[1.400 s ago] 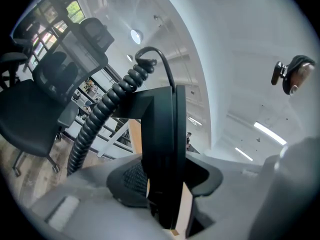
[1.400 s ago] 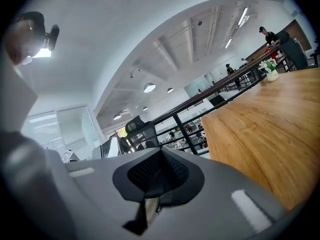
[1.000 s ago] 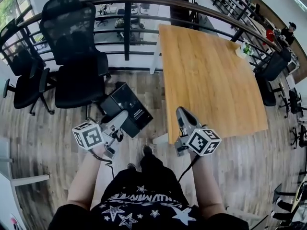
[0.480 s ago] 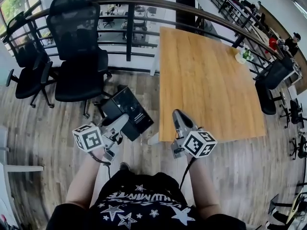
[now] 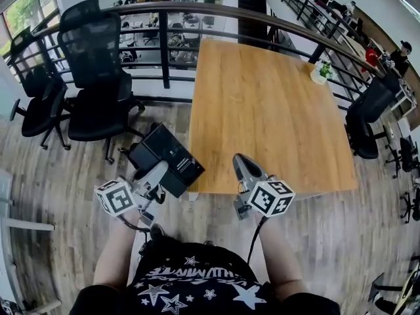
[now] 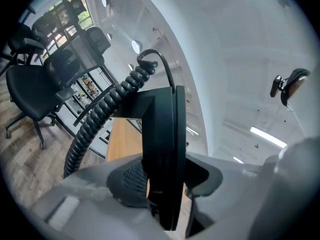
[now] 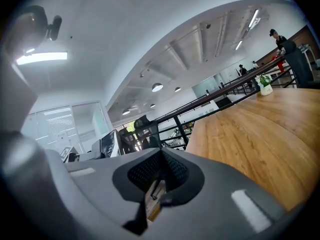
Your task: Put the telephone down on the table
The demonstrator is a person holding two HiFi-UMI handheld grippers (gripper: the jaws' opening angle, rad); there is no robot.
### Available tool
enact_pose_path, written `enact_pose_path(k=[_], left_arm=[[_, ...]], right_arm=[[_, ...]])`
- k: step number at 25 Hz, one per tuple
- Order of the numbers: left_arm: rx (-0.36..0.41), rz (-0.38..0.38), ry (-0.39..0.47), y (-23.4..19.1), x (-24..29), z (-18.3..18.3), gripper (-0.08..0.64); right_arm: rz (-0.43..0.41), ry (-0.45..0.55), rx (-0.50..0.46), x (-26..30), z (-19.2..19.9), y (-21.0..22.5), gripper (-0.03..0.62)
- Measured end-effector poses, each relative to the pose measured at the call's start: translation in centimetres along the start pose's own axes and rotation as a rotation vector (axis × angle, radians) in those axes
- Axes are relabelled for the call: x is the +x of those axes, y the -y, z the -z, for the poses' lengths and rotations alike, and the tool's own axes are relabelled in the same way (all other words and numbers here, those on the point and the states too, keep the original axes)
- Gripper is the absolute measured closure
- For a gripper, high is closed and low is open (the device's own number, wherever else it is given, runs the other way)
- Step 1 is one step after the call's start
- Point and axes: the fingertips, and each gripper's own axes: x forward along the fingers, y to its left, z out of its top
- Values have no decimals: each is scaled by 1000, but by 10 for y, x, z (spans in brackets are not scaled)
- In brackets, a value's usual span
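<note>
The telephone (image 5: 164,159) is a flat black set. My left gripper (image 5: 153,177) is shut on its near edge and carries it above the wooden floor, just left of the table's near corner. In the left gripper view the telephone (image 6: 166,149) stands edge-on between the jaws, and its coiled cord (image 6: 100,119) hangs off to the left. My right gripper (image 5: 240,165) hovers over the near edge of the light wooden table (image 5: 262,97). In the right gripper view its jaws (image 7: 159,176) meet with nothing between them, and the table (image 7: 255,134) stretches ahead to the right.
A small potted plant (image 5: 320,73) stands at the table's far right corner. Black office chairs (image 5: 98,77) stand on the floor to the left. A dark railing (image 5: 197,8) runs behind the table. People are far off at the upper right.
Both grippers have moved forward toward the table. Its near edge now lies under the right gripper's tip, and the telephone has come up beside the table's near left corner.
</note>
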Motion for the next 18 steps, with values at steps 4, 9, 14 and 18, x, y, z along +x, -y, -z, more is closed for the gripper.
enact_pose_path(k=[4, 9, 14, 18], left_arm=[[-14, -16, 32, 13, 8, 8, 377], [-16, -31, 69, 29, 15, 20, 377], [-10, -54, 88, 47, 13, 34, 377], [-5, -67, 112, 60, 7, 40, 377]], right_arm=[[-15, -10, 4, -15, -4, 14, 594], [-31, -16, 7, -37, -9, 34, 594], [-55, -17, 11, -59, -9, 43, 594], [-82, -22, 11, -71, -8, 41, 594]])
